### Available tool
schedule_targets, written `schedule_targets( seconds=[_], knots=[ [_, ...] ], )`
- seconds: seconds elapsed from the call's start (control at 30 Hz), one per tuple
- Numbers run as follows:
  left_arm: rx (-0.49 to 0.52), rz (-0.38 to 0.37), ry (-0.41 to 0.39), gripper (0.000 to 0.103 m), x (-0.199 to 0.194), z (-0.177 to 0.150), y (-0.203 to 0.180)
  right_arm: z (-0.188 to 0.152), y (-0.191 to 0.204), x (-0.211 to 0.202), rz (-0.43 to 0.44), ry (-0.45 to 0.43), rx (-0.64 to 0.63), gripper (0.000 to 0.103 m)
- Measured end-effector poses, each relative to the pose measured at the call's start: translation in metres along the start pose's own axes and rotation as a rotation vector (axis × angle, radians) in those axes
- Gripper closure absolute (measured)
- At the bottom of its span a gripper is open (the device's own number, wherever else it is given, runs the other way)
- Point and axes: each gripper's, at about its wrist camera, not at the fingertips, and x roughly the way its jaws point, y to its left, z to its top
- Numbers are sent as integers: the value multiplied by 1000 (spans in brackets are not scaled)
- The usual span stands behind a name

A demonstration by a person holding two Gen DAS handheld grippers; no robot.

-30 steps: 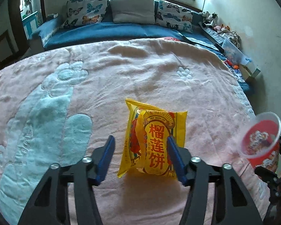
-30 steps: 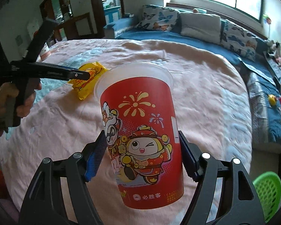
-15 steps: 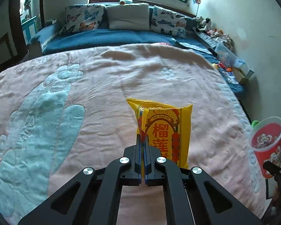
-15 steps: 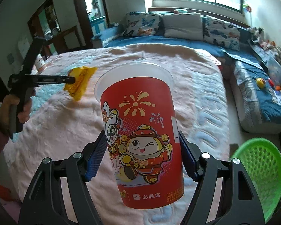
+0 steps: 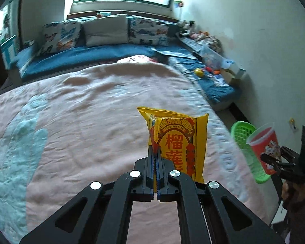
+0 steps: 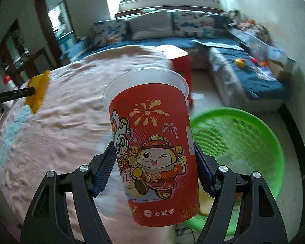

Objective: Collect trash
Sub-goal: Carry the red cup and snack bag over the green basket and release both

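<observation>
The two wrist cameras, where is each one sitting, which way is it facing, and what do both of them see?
Left wrist: on the left gripper, looking along its fingers over the pink blanket toward the window; jaws pinch the yellow snack packet; the right gripper and hand show at right.
Right wrist: on the right gripper, facing the same way; jaws clamp the red cup beside the green basket; the left gripper's finger shows at left.
Shared: packet, cup, basket, blanket, blue cushioned bench.
</observation>
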Motion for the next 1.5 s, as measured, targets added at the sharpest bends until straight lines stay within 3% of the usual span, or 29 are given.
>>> schedule_targets(
  seconds=[0.17,0.47,0.73,1.1,1.37,1.5],
  knots=[
    [50,-50,-1,101,3,4,-38,-18,-40,-2,-84,29,80,30],
    [131,-110,17,101,18,10,-96,-46,-87,5,-116,54,198,30],
    [192,-143,39,101,33,12,-136,-49,-104,-3,-92,24,251,24],
    [296,-205,108,101,74,5,-211,-74,-111,-47,-138,-9,233,21],
    [382,-161,152,100,114,2,-260,-99,-115,-71,-142,-28,253,20],
    [441,-121,145,89,128,0,-281,-104,-112,-75,-131,-34,261,20]
  ],
)
